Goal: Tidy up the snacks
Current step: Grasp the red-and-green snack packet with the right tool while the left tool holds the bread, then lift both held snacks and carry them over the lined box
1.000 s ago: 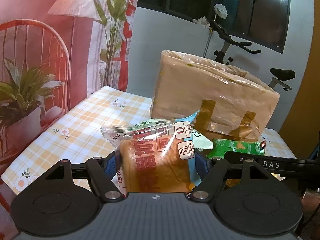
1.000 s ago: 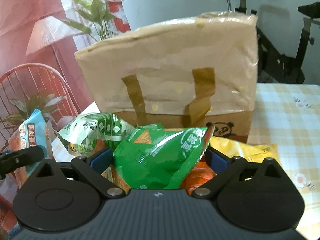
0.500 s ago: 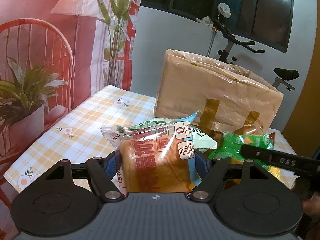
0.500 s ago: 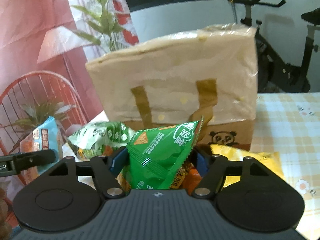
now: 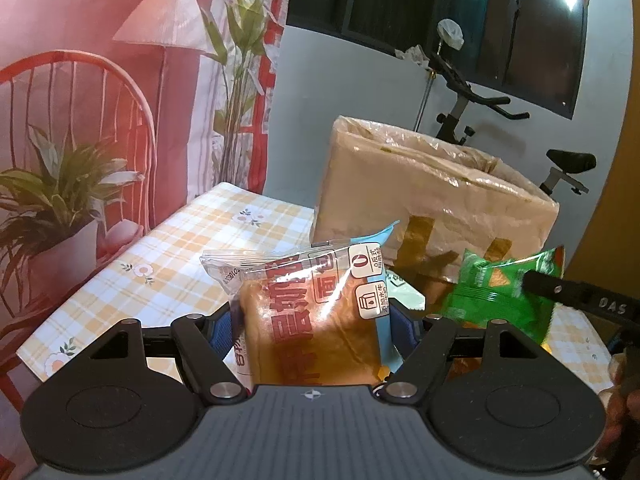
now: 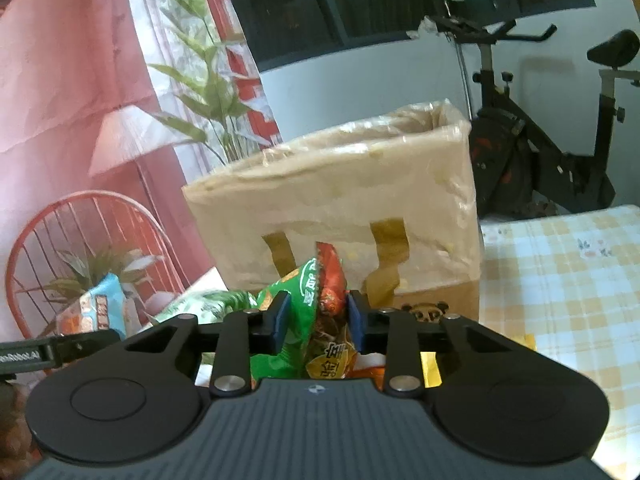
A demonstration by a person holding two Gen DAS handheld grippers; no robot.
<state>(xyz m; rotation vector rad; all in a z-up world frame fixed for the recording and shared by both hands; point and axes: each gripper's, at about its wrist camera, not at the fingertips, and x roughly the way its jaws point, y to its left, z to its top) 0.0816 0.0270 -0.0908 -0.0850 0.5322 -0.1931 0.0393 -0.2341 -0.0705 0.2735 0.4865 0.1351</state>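
So the left gripper (image 5: 312,320) has its blue pads clamped on a clear-wrapped bread loaf (image 5: 308,320), held upright above the checked tablecloth (image 5: 160,256); the right gripper (image 6: 316,322) is closing its jaws on a green snack bag (image 6: 292,320), and there's an orange-red packet (image 6: 330,280) squeezed in right alongside it; both sit just in front of the tan paper bag (image 6: 340,196) with the open top; a pale green packet (image 6: 208,304) lies on the table beside it; exercise bike (image 6: 540,152) parked behind.
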